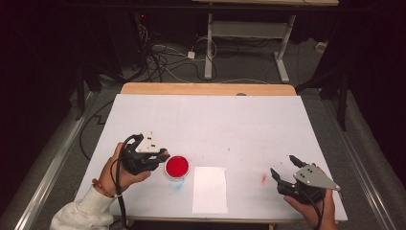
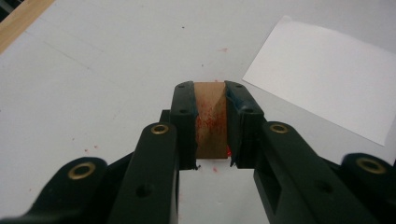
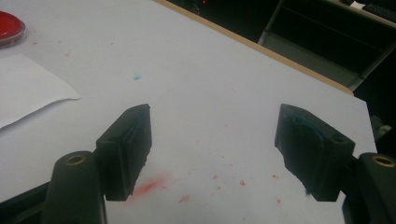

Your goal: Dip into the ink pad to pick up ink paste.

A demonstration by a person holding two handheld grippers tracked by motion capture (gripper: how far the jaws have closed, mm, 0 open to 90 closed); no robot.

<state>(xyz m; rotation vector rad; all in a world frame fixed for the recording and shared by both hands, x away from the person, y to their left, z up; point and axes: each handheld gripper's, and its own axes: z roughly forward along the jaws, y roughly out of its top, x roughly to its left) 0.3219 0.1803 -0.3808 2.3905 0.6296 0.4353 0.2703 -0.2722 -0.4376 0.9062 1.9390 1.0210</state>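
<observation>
Table covered in white, seen from above, with a person's forearms entering from the bottom edge. Left hand holds the left gripper at the near left of the table, its tips just beside a round red dish. In the left gripper view, the two black jaws are closed tight on a small wooden block, brown and flecked with red paint, held upright between them above the table. A white sheet lies flat just right of the dish, near the front edge; in the left gripper view it sits off to the upper right. Right hand holds the right gripper at the near right corner, well apart from the dish and sheet. In the right gripper view its jaws stand wide open with nothing between them, over bare table marked with a red smear and scattered red specks; a small blue dot lies farther off. Beyond the table's far wooden edge, cables trail across a dark floor beside white desk legs.
</observation>
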